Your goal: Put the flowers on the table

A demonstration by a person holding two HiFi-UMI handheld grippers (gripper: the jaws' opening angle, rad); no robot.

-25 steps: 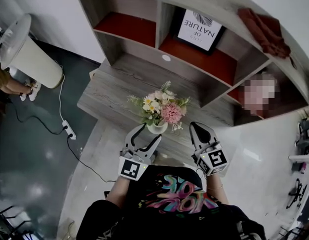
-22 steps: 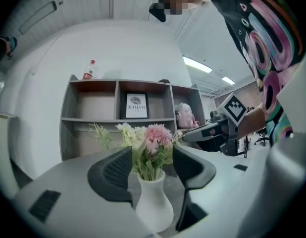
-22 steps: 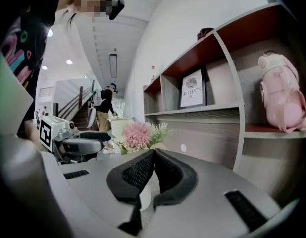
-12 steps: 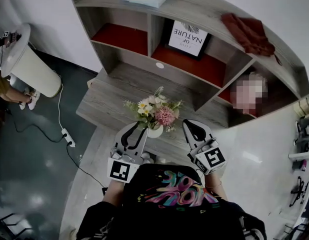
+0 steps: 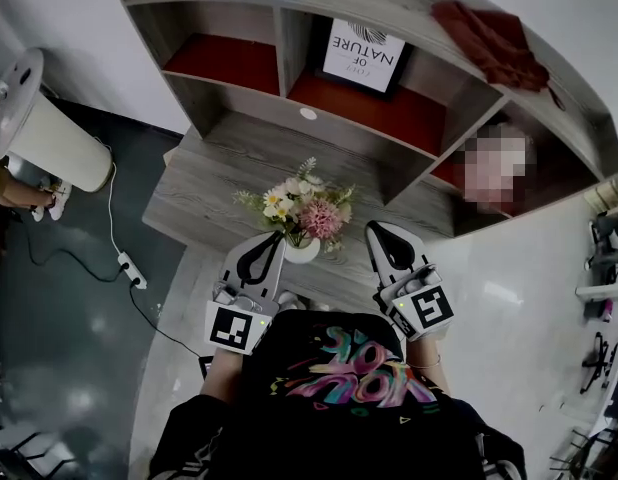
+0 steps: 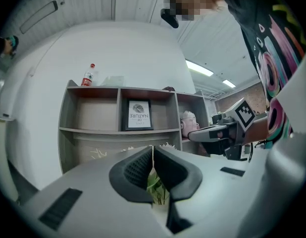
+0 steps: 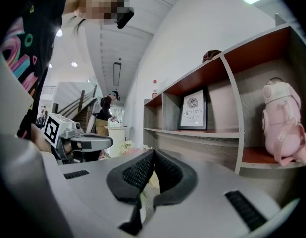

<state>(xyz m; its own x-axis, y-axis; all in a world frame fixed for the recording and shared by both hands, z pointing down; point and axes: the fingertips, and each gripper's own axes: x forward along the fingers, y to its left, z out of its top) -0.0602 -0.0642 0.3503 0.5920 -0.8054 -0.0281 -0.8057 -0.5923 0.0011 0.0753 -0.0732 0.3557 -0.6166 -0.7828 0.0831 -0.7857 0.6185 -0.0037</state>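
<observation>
Shelf print [image 5: 363, 53] reads "NATURE"; left hand-held gripper [image 5: 272, 240] just closed empty, right hand-held gripper [image 5: 381, 231] likewise shut.

A second before, the left gripper [image 5: 269, 243] held its jaws spread wide, just on the near side of the white vase [image 5: 302, 251]. The jaws had just been closing and came fully together, with nothing gripped between them. Both it and the right gripper [image 5: 379, 233] rose, and their tips ended up left and right of the flowers [image 5: 301, 206].
</observation>
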